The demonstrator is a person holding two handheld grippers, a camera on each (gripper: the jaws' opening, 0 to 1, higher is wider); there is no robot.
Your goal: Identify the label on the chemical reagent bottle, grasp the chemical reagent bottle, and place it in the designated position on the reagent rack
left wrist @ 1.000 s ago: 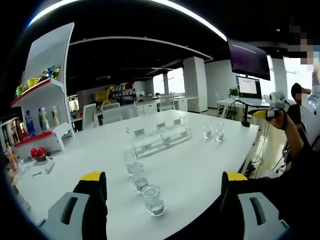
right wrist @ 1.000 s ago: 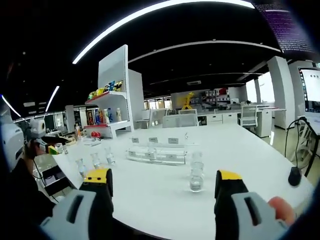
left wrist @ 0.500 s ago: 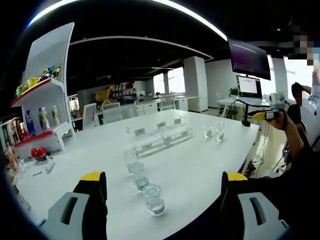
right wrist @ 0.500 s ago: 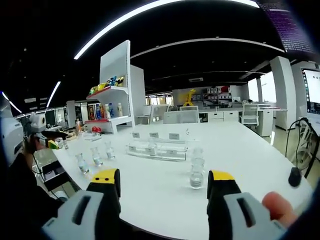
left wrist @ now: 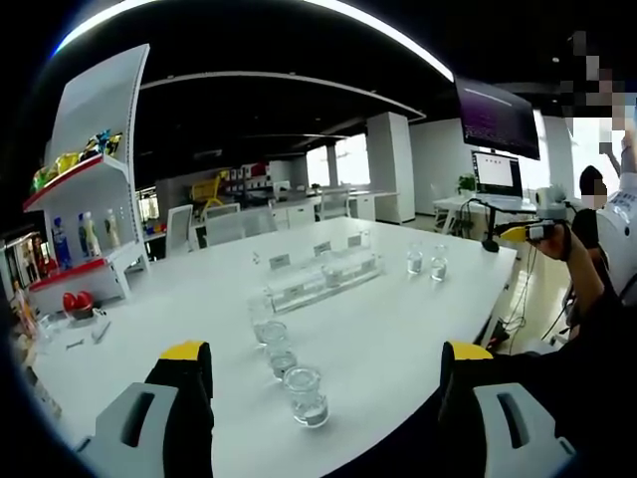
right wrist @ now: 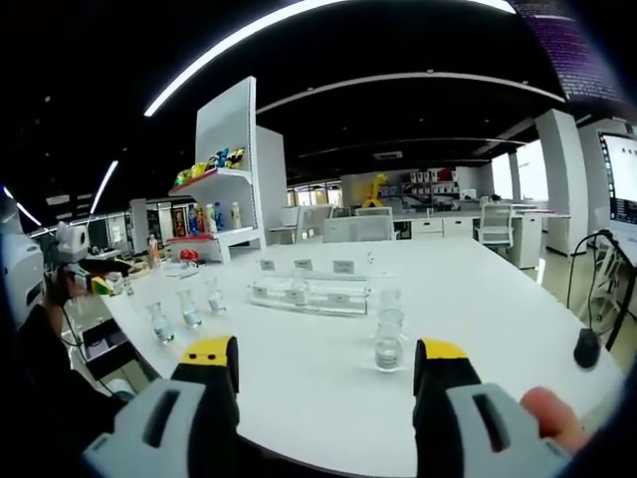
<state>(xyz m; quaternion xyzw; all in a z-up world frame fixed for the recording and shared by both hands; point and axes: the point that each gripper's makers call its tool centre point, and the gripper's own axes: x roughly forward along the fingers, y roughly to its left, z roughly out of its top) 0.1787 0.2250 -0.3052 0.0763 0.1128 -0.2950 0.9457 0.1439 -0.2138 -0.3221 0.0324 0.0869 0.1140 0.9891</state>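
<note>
Several small clear reagent bottles stand on the white table (left wrist: 398,339). In the left gripper view a row of them runs away from me, the nearest bottle (left wrist: 306,396) between my open left gripper (left wrist: 326,353) jaws. Behind the row lies the clear reagent rack (left wrist: 323,279) with label cards, and two more bottles (left wrist: 425,262) stand to its right. The right gripper view has that pair of bottles (right wrist: 388,339) just ahead of my open right gripper (right wrist: 324,351), the rack (right wrist: 309,294) behind, and the row of three bottles (right wrist: 187,309) at left. Nothing is held.
A white shelf unit (left wrist: 90,199) with snacks and drinks stands at the table's left end. A monitor (left wrist: 495,119) hangs at the right. A person's arm holds the right gripper (left wrist: 526,229) beyond the table's right edge. A black puck (right wrist: 587,349) lies on the table at the right.
The right gripper's jaws have narrowed a little and its view has shifted slightly. The left gripper view is nearly unchanged. No bottle has moved.
</note>
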